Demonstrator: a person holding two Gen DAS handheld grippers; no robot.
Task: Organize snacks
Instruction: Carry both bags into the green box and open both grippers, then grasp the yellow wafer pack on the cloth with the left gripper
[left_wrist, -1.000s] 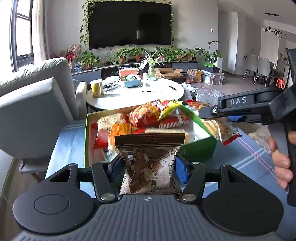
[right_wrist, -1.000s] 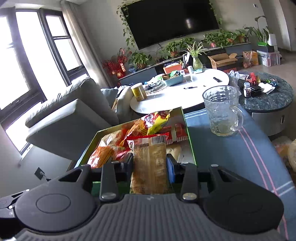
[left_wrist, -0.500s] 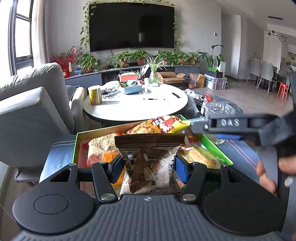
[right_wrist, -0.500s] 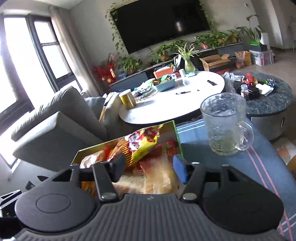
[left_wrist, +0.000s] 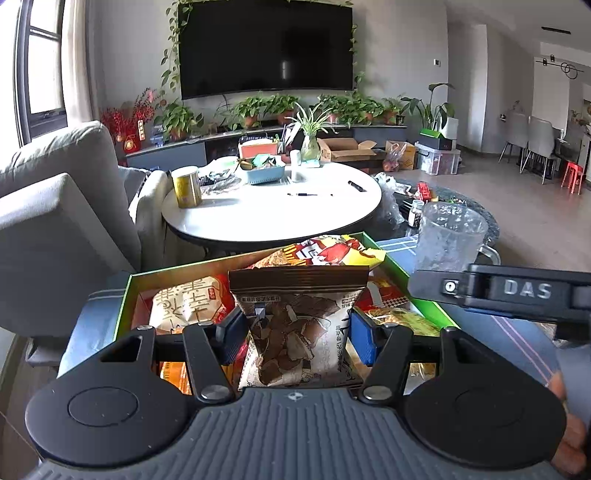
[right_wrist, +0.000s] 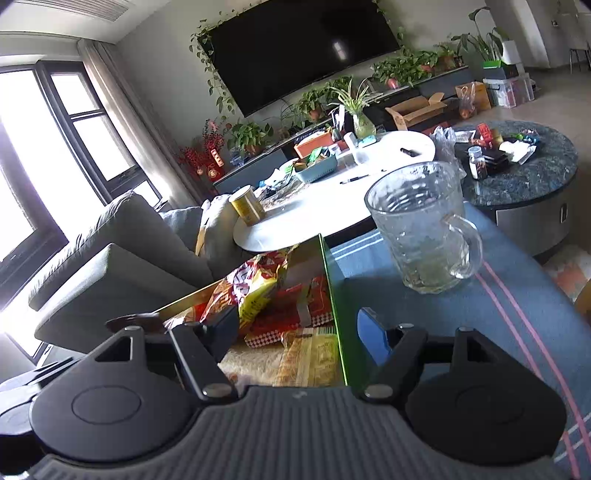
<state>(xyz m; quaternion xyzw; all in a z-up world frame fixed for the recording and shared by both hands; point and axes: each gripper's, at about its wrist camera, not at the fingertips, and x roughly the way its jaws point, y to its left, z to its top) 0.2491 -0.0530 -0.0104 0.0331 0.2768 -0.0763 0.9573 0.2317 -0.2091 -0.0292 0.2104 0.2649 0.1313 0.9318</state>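
Observation:
A green box (left_wrist: 127, 306) holds several snack packets, among them a red-and-yellow one (left_wrist: 332, 251) and a white one (left_wrist: 188, 306). My left gripper (left_wrist: 297, 336) is shut on a brown-and-white chip packet (left_wrist: 295, 295), held upright above the box's near part. My right gripper (right_wrist: 297, 328) is open with nothing gripped, its fingers either side of the box's right wall (right_wrist: 334, 295). Below it a yellow-brown packet (right_wrist: 310, 354) lies in the box. In the left wrist view one of the right gripper's black fingers (left_wrist: 436, 286) reaches in from the right.
A glass mug (right_wrist: 417, 229) stands on the blue striped cloth (right_wrist: 461, 314) just right of the box. Beyond are a round white table (left_wrist: 273, 210) with a yellow can (left_wrist: 186, 186), a grey sofa (left_wrist: 55, 221) at left and a dark round table (right_wrist: 524, 181).
My right gripper opened and let its yellow-brown packet drop into the box, then shifted right to the box wall. My left gripper carried the chip packet forward over the box.

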